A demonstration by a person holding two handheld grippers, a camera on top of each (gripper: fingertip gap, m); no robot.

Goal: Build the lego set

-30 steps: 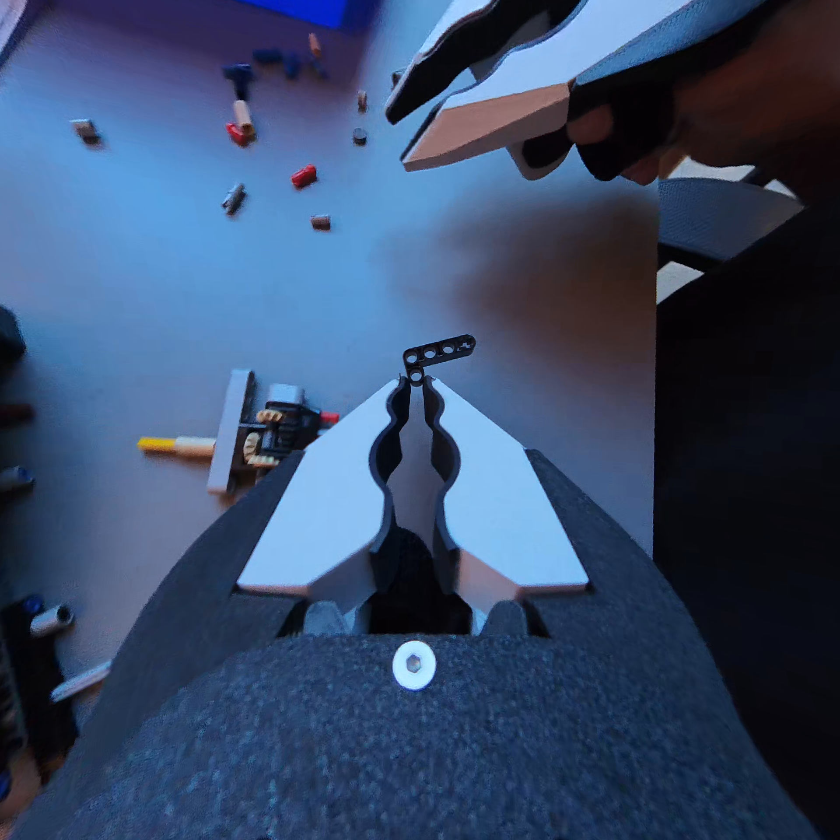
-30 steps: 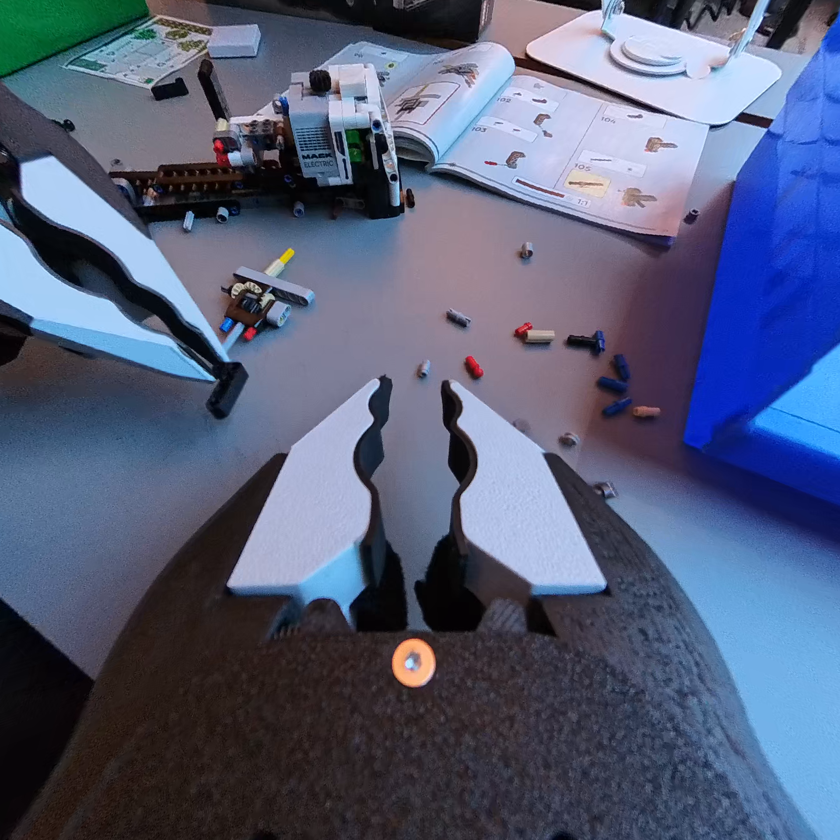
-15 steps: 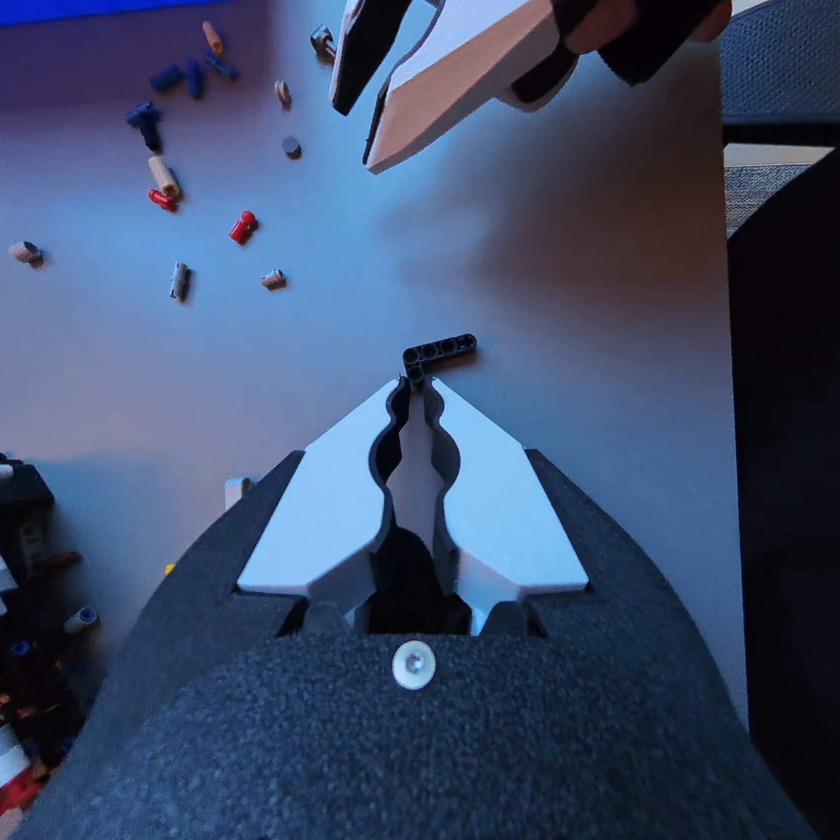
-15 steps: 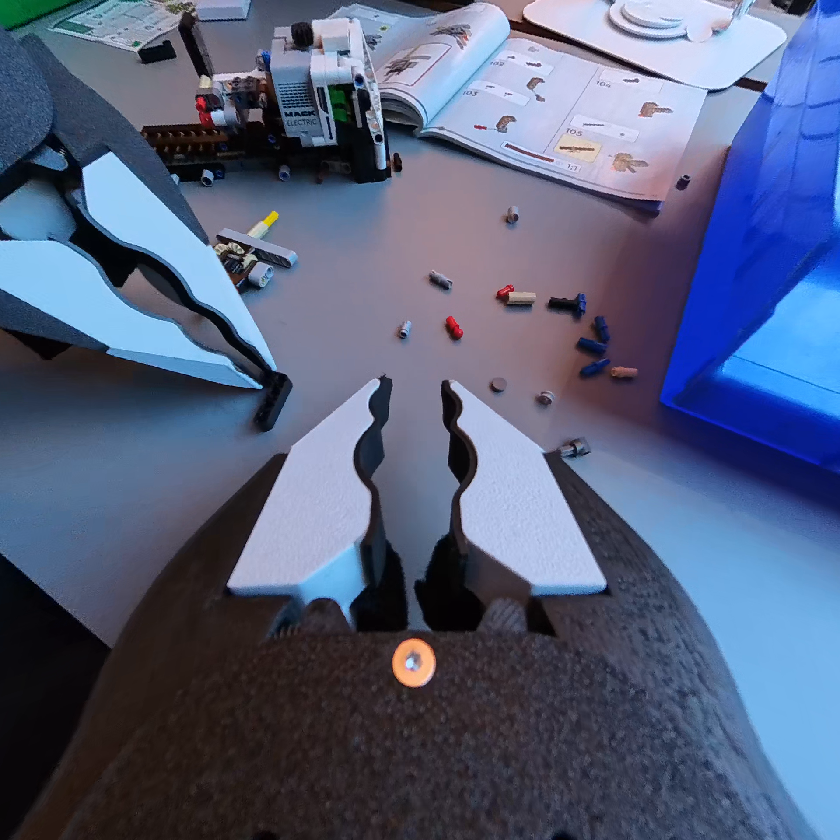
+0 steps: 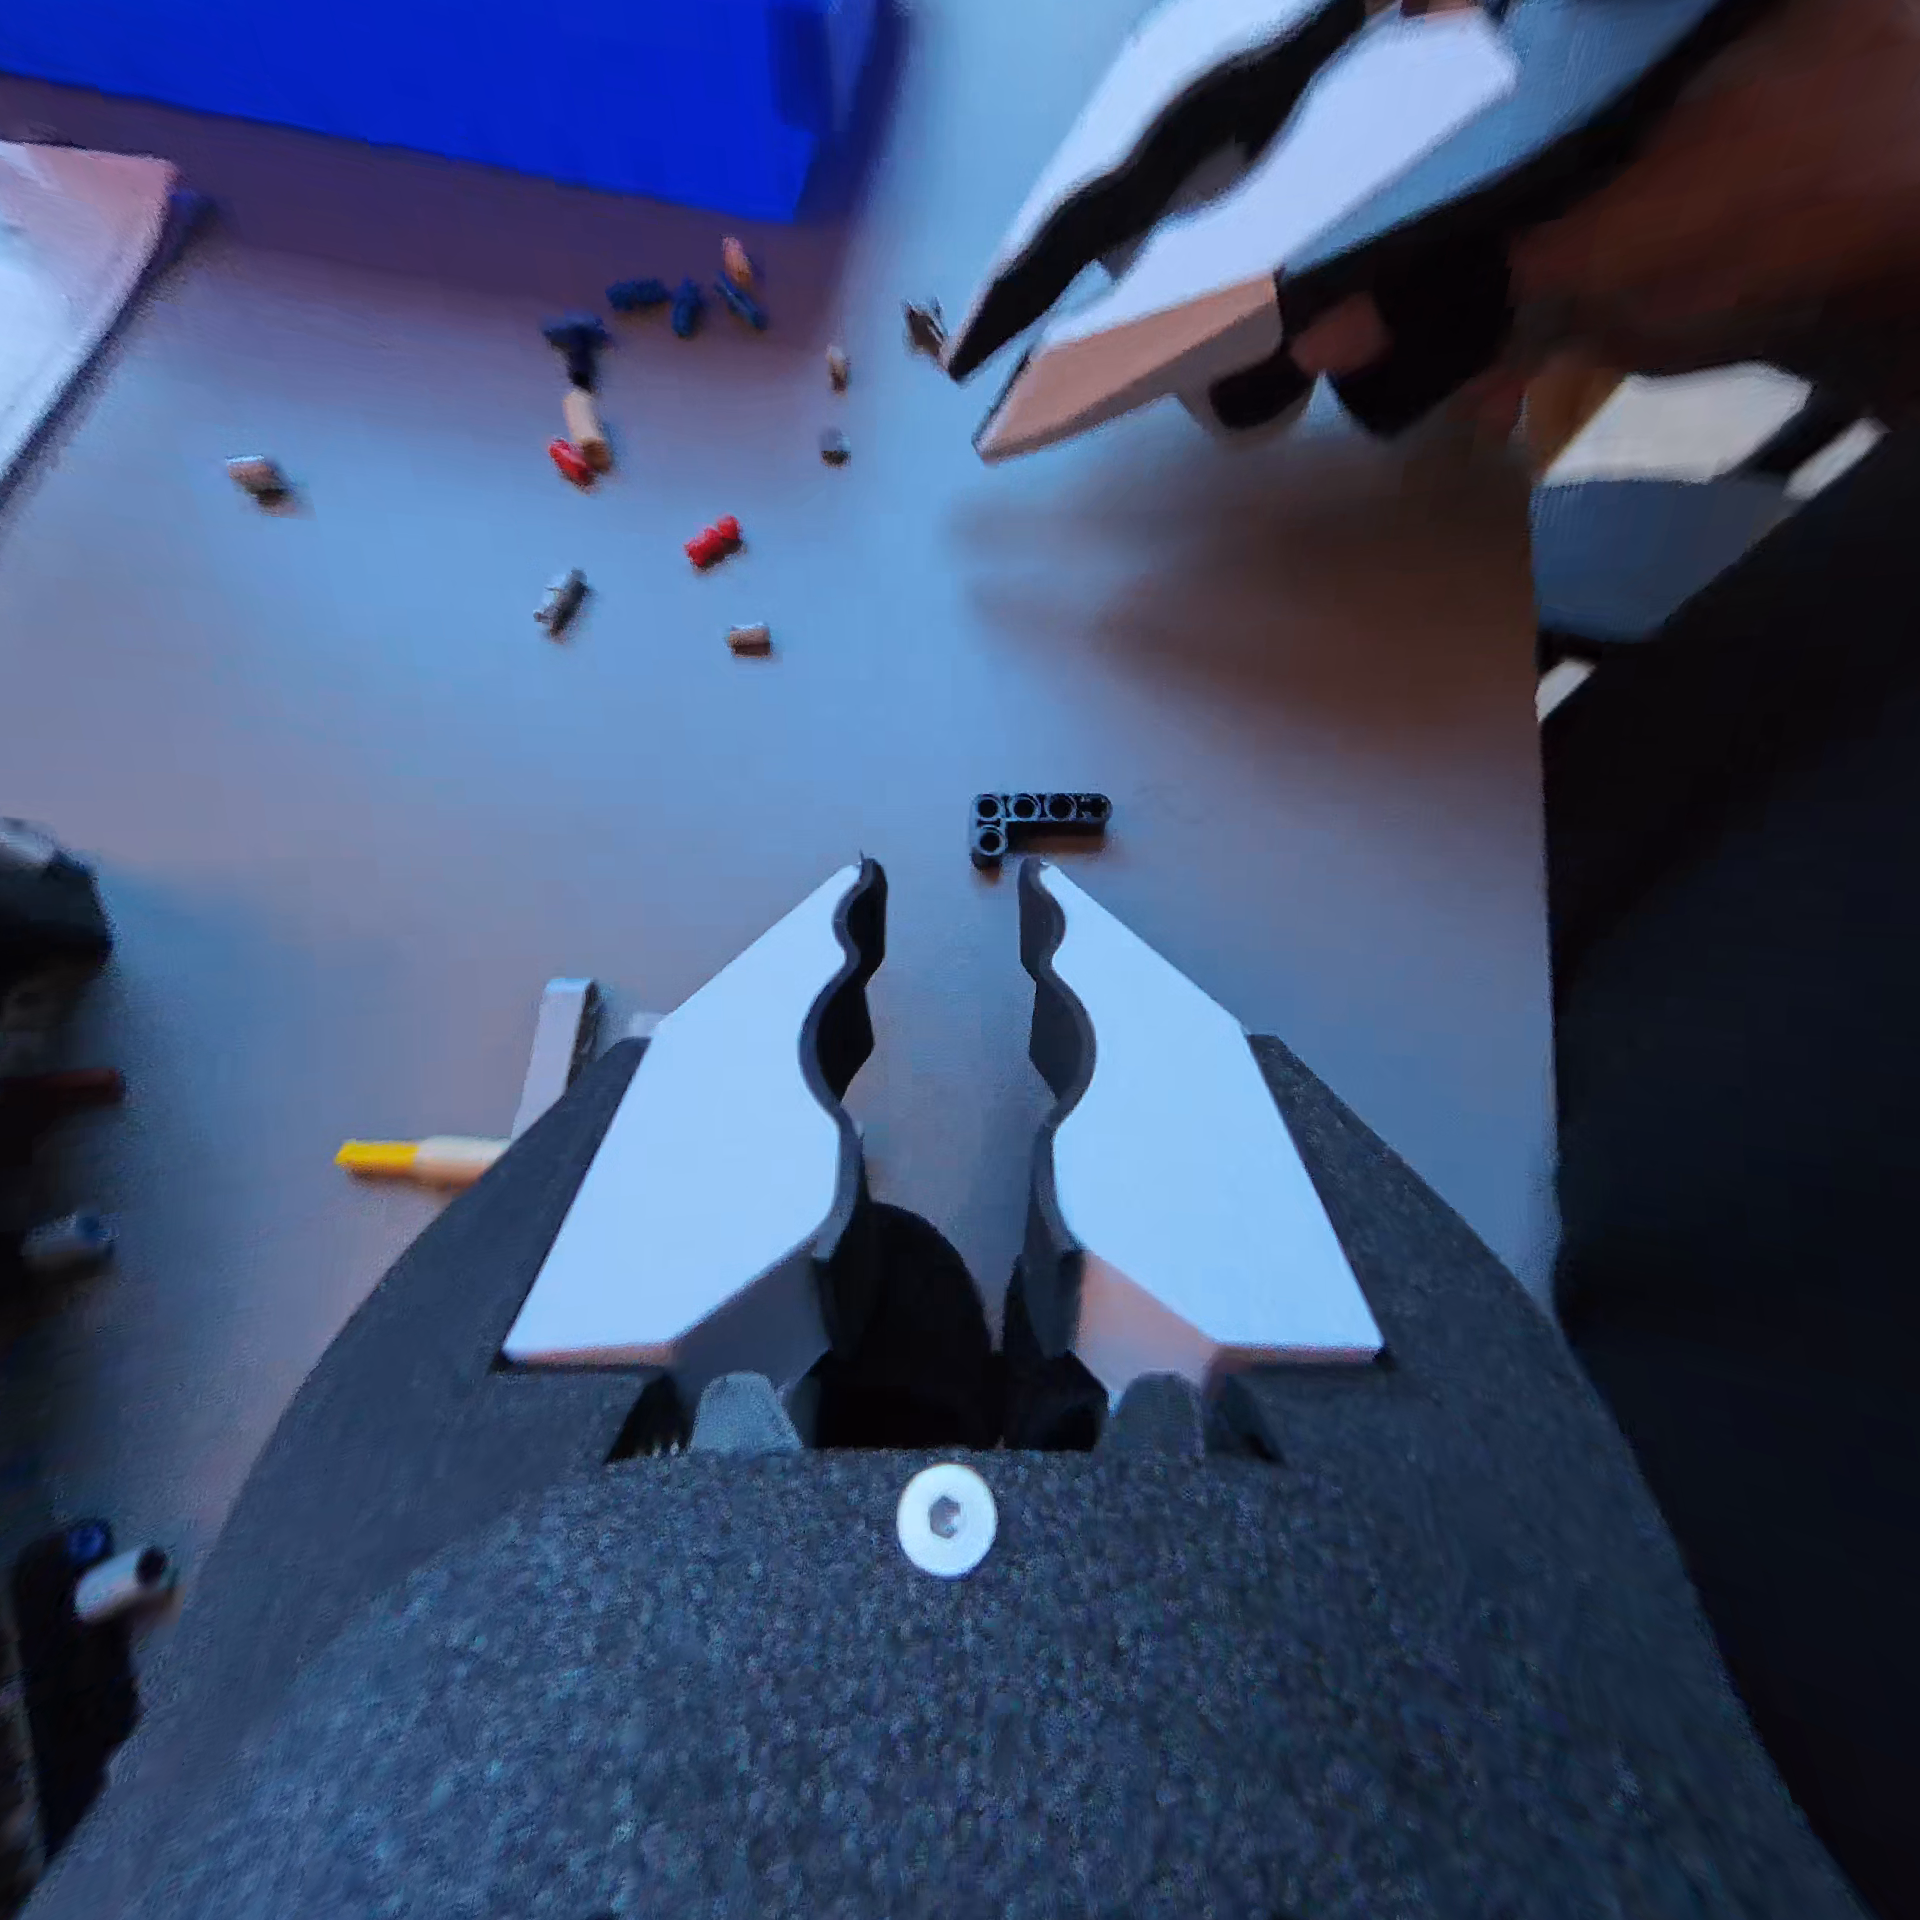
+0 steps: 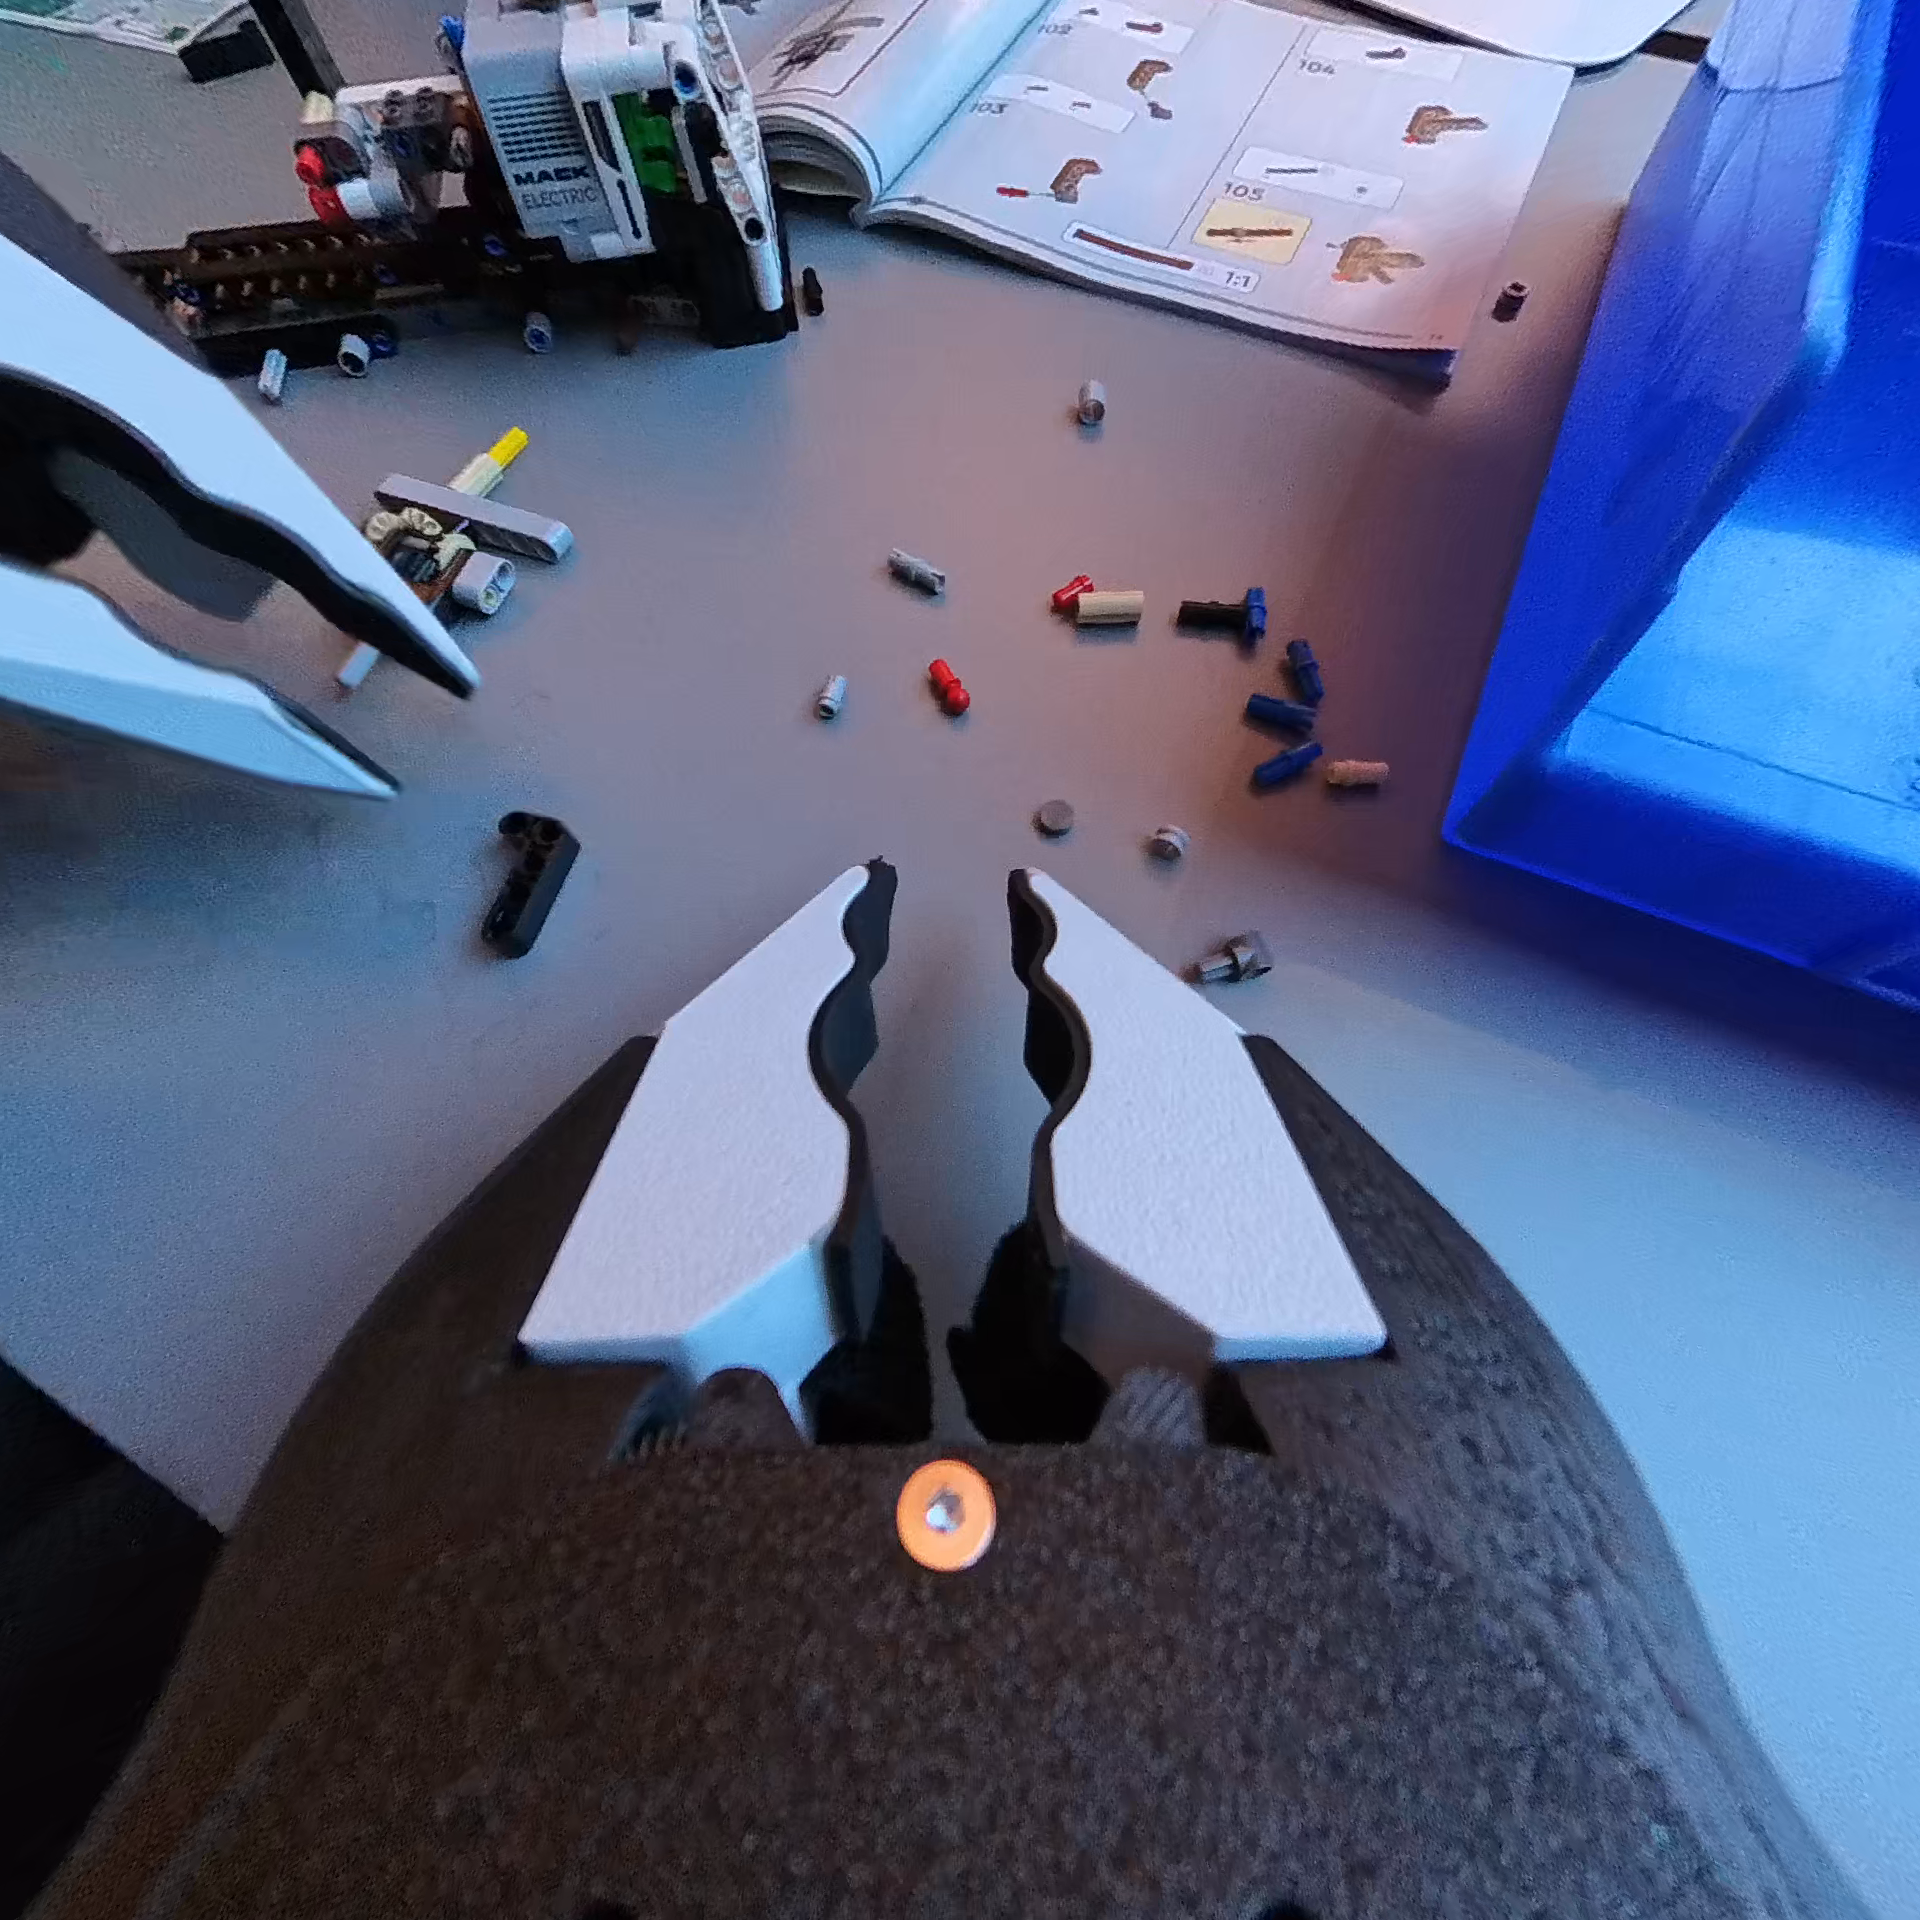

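A small black L-shaped beam (image 5: 1034, 821) lies flat on the grey table just ahead of my left gripper (image 5: 948, 878), which is open and empty. The beam also shows in the right wrist view (image 6: 530, 881), below the left gripper (image 6: 431, 732). My right gripper (image 6: 943, 878) is open and empty above the table; it shows at the top right of the left wrist view (image 5: 971, 405). A part-built white and black truck model (image 6: 582, 177) stands at the far left. A small grey sub-assembly with a yellow axle (image 6: 468, 520) lies near it.
Several loose pins, red (image 6: 948, 686), blue (image 6: 1283, 717), tan (image 6: 1107, 608) and grey (image 6: 914, 571), are scattered mid-table. An open instruction booklet (image 6: 1195, 156) lies at the back. A blue bin (image 6: 1714, 582) stands on the right. The table's near edge and a dark chair (image 5: 1714, 935) are close. The grippers' ends are close to 12 cm from one another.
My left gripper has opened and let go of the black L-shaped beam, which now lies on the table. The right gripper has shifted a little; it stays open.
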